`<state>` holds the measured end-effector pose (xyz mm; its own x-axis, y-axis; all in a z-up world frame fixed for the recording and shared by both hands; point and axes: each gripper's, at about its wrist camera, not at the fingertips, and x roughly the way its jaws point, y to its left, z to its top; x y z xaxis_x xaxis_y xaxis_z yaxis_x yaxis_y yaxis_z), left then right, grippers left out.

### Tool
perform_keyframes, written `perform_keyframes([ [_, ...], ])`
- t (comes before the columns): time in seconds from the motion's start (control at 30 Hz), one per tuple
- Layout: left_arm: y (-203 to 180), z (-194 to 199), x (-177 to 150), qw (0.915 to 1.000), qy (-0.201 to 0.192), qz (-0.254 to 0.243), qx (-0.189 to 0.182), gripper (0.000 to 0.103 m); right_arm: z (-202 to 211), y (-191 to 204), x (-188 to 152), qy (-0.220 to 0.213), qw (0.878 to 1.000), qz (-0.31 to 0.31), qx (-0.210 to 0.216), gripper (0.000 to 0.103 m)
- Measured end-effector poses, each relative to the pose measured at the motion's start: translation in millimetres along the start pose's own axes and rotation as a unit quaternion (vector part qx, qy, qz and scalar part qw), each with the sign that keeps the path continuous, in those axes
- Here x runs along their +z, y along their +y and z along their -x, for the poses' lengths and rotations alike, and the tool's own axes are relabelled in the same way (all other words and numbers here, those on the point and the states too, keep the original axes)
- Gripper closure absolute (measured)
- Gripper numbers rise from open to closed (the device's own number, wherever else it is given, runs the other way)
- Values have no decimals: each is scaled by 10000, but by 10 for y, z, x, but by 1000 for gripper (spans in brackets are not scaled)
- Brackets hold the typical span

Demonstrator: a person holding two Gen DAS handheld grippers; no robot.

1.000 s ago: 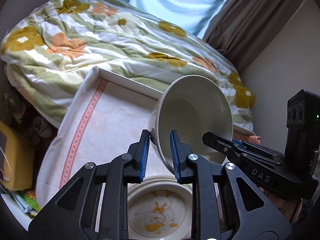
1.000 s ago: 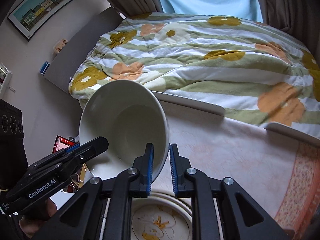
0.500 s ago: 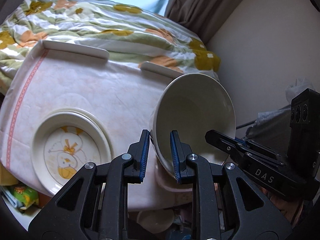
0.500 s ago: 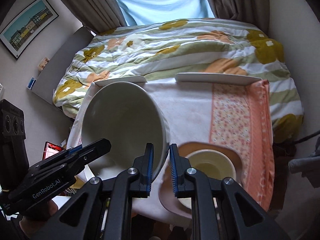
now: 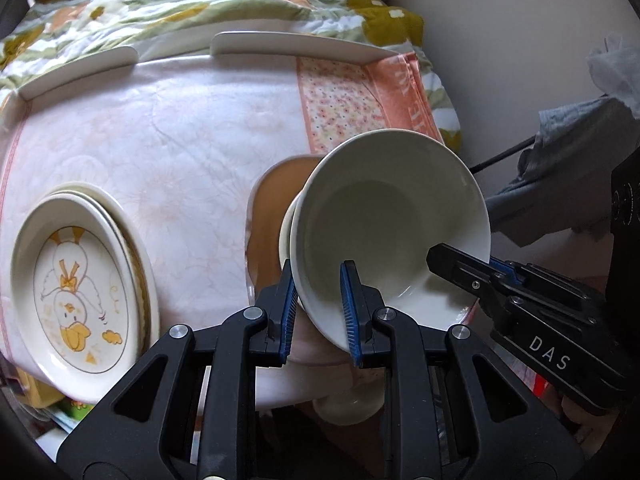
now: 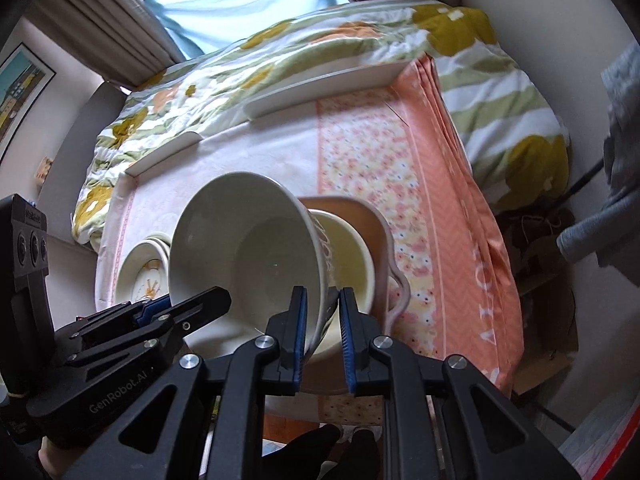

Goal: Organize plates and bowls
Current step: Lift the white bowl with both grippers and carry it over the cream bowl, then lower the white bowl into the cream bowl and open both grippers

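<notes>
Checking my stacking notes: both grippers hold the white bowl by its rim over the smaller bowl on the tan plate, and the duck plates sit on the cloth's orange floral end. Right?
Not quite. The duck plates sit on the cloth's pale pink end, opposite the orange floral end, as the left wrist view shows. Everything else stands.

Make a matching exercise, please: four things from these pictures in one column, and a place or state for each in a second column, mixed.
Things:
1. white bowl
2. duck plate
3. yellowish bowl
4. floral duvet

Places or states:
A. on the bed behind the table
B. top of a plate stack, table's left side
C. sitting on the brown plate
D. tilted, rim pinched by both hand-held grippers

Pairs: 1-D, 2-B, 3-C, 4-A
</notes>
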<state>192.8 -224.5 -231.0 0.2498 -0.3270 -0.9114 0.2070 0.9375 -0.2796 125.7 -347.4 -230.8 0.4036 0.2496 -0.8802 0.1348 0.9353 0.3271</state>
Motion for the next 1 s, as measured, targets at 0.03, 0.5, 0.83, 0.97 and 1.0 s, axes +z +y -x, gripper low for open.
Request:
perform_keyframes([
  [0.03,-21,-45,0,10000,37,-61,59,84,-35,-20,-18,9,10000,-36,-36,88],
  [0.5,-191,-214,62,9941,98,-767,766,84,-177,-85,-86,21,9995,37,-305,88],
  [0.83,-254,-211,14,9888,-34,-1027,1083,84,-183,-57,-93,19,9991,163,-386,88],
  [0.97,-237,-209,15,9884,-48,-1030,1113,84,-177,-60,-106,25,9990,184,-395,88],
  [1.0,-235,-208,16,9885,-49,-1023,1115,84,-182,-55,-108,29,9990,193,-403,88],
])
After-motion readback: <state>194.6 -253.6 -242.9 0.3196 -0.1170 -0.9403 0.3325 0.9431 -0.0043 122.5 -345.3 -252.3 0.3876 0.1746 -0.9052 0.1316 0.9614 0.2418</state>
